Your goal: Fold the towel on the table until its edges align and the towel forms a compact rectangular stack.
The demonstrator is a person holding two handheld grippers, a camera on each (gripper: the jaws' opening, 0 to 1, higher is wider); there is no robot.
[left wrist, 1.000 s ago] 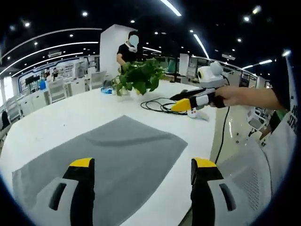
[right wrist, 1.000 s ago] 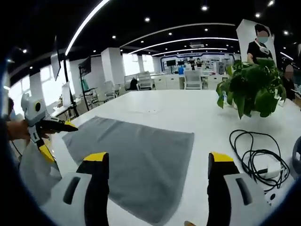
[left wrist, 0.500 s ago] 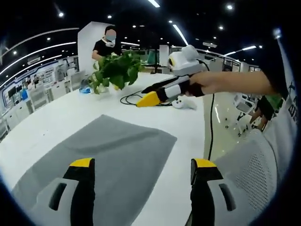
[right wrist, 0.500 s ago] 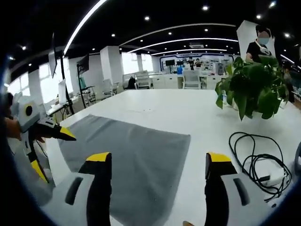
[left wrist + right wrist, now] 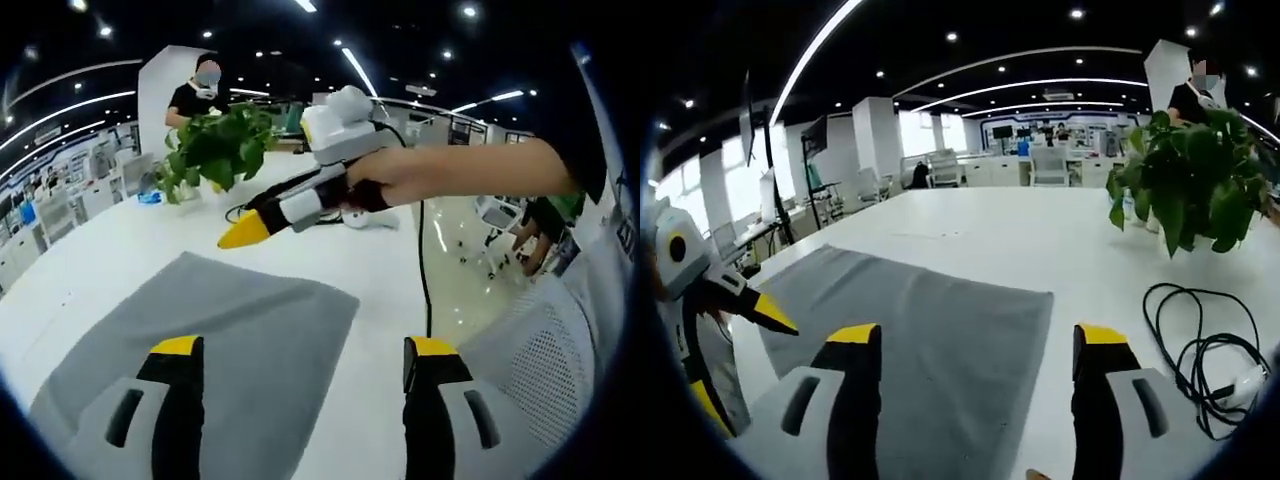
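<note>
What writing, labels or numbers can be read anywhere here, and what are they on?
None can be read.
Grey towel: plain, no label showing.
White table: no markings.
Right gripper and left gripper: yellow tips, white bodies, no legible brand.
Screens and signs in the far office: too small and blurred to read.

Both grippers share one build: the left gripper and right gripper have black jaws with yellow tips and pale grey bodies with dark slots. The person wears a dark short sleeve.
</note>
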